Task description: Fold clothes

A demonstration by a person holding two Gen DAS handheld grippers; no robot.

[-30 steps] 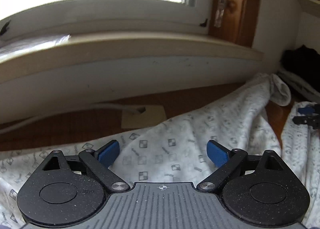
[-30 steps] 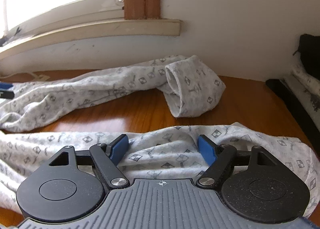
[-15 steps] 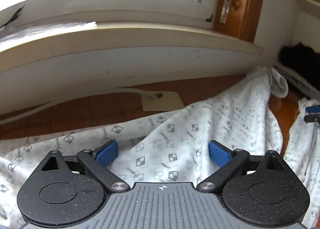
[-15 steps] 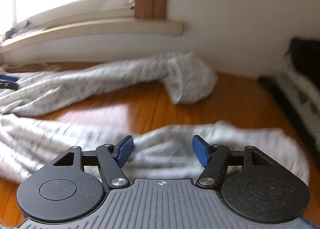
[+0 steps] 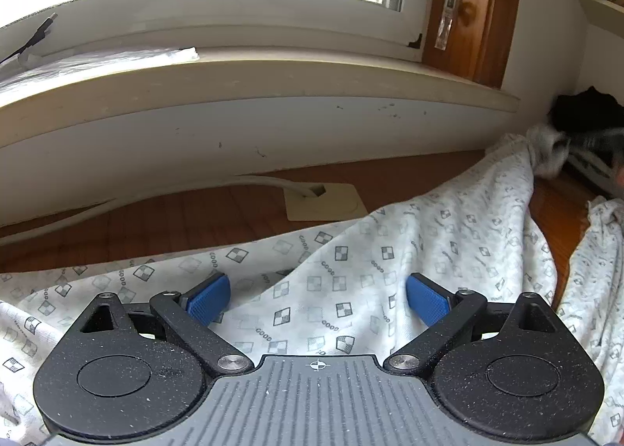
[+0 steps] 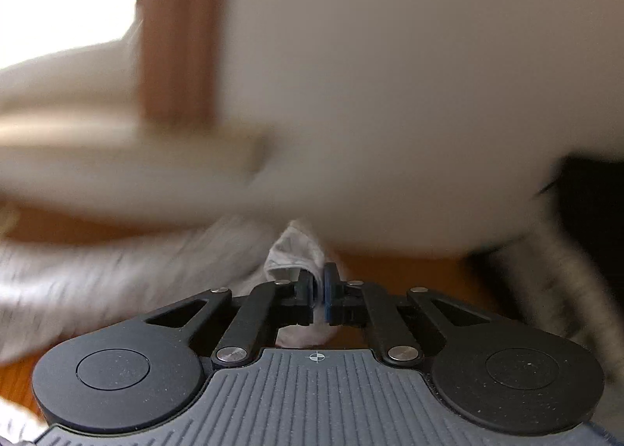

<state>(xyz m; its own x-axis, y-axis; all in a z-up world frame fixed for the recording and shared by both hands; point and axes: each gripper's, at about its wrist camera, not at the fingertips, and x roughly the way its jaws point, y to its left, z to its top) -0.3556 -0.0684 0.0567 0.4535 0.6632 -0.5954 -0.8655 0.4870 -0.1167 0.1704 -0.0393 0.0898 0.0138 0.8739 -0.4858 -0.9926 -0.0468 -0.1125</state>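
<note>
Right gripper (image 6: 319, 292): its jaws have just been closing and now clench a fold of the patterned garment (image 6: 290, 251), which bunches ahead of the pads.
Left gripper (image 5: 316, 299): released, fingers (image 5: 206, 297) spread, with the same cloth lying between and beneath them on the wooden table (image 5: 163, 223).
Slip risk: the pinched fold looks thin, so a fast pull could tug it free.
Drag risk: with no left grip, the cloth may slide and bunch instead of folding.

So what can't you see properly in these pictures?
- Right wrist view: wall, sill and most of the cloth are smeared by motion blur.
- Left wrist view: the right gripper is a dark blur at the edge.
- Left wrist view: the cloth's near part is hidden behind the left gripper.
</note>
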